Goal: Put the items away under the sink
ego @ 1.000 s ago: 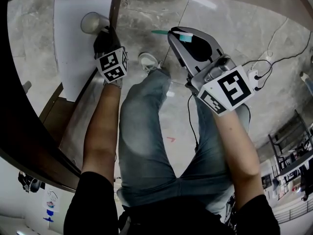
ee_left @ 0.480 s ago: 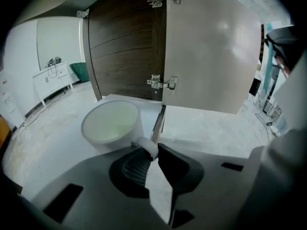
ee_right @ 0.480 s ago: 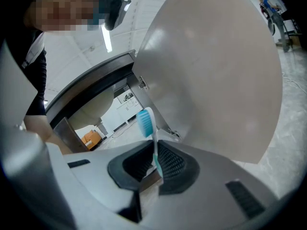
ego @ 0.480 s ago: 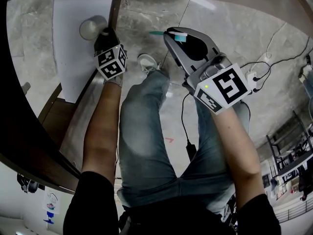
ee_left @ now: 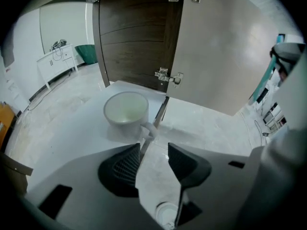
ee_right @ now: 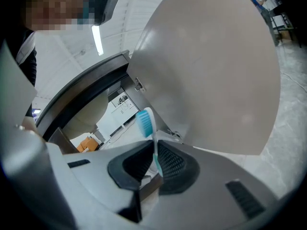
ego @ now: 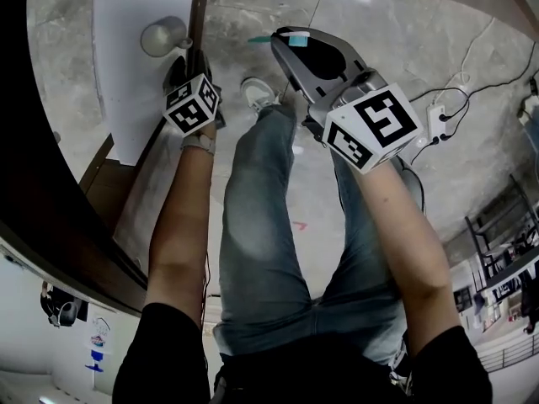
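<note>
On cabinet floor [ee_left: 72,128], one white mug [ee_left: 125,110], left gripper [ee_left: 154,153] wide, empty, right gripper [ee_right: 154,152] clamping one toothbrush [ee_right: 145,122]

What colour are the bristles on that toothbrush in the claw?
Light blue, on a white head. The toothbrush shows best in the right gripper view.

Mug [ee_left: 125,108]: smooth white glaze, slight sheen; worktop [ee_left: 72,128] under it matt white. Cabinet panel [ee_left: 134,32] dark wood grain, metal hinge [ee_left: 168,75]; floor [ego: 370,23] grey veined stone, polished. Toothbrush [ee_right: 145,122] glossy plastic, blue bristles; fingers [ee_right: 172,164] black, ribbed, matt.
</note>
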A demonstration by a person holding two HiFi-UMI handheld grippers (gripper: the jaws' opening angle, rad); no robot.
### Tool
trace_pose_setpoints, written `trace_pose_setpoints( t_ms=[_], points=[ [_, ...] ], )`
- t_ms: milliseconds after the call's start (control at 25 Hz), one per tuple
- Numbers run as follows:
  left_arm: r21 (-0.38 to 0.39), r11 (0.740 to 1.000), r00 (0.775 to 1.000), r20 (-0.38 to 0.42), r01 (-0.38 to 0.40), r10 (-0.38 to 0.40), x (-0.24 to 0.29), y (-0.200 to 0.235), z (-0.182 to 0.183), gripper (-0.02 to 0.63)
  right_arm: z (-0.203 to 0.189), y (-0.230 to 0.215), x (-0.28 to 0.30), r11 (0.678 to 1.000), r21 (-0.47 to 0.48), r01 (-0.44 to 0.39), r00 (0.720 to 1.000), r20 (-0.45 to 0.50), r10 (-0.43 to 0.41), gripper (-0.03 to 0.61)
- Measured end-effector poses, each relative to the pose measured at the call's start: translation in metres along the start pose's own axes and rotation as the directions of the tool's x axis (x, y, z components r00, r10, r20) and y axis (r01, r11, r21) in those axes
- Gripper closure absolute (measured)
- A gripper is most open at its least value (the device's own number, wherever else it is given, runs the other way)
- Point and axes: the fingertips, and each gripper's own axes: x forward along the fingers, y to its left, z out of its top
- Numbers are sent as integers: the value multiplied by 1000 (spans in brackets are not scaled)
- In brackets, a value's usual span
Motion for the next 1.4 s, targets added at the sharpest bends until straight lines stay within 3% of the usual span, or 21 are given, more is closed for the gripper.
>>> trace_pose_setpoints(
  t_ms=[480,680,840,1400],
  points=[
    [-72,995,986,-143,74,-83,-91,-29,-15,436,15,17,26,998,65,-21,999,26,19,529],
    [-38,997,980,-187,63,-69,-121,-35,-19,524,7,24,41,995,85,-52,999,17,51,529],
    [-108,991,975,-201,73,-93,-140,-41,-17,571,1,32,57,992,80,-92,996,-5,93,529],
    [-240,965,952,-257,105,-167,-171,-50,-34,578,-27,59,150,974,86,-209,974,-72,215,529]
  ],
)
